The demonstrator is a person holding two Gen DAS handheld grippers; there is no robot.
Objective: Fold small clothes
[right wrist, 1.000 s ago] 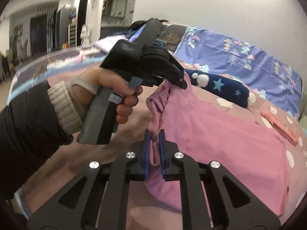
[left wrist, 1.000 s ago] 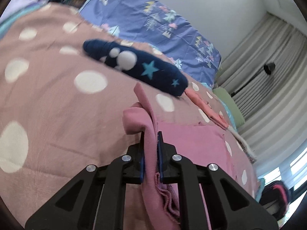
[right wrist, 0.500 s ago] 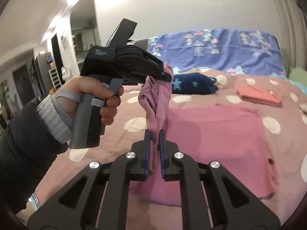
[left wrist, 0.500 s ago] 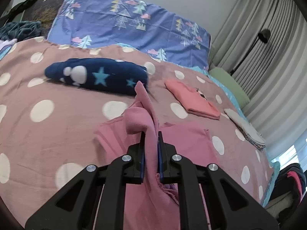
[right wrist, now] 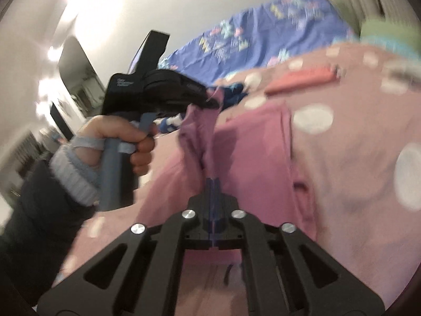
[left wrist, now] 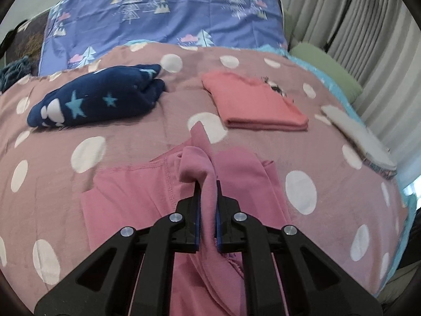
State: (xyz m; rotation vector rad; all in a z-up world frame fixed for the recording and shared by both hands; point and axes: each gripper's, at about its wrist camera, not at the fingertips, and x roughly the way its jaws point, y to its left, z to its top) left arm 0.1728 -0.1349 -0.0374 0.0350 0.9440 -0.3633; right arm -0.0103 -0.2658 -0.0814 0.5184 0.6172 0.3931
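Note:
A pink garment (left wrist: 136, 197) lies partly on the polka-dot bedspread (left wrist: 131, 129), one edge lifted. My left gripper (left wrist: 208, 192) is shut on a bunched fold of it, held above the bed. The left gripper also shows in the right wrist view (right wrist: 210, 102), gripping the garment's raised corner. My right gripper (right wrist: 213, 184) is shut on a lower part of the same lifted edge of the pink garment (right wrist: 252, 152). The right wrist view is blurred.
A folded coral garment (left wrist: 252, 105), a navy star-print bundle (left wrist: 97, 100) and a folded grey-white garment (left wrist: 360, 137) lie further back on the bed. A blue tree-print pillow (left wrist: 163, 15) stands at the headboard. Curtains (left wrist: 368, 26) hang at right.
Both grippers have swung with the pink garment's edge, carrying it across. The left wrist view now faces the bed head-on; the right wrist view has tilted and blurred with motion.

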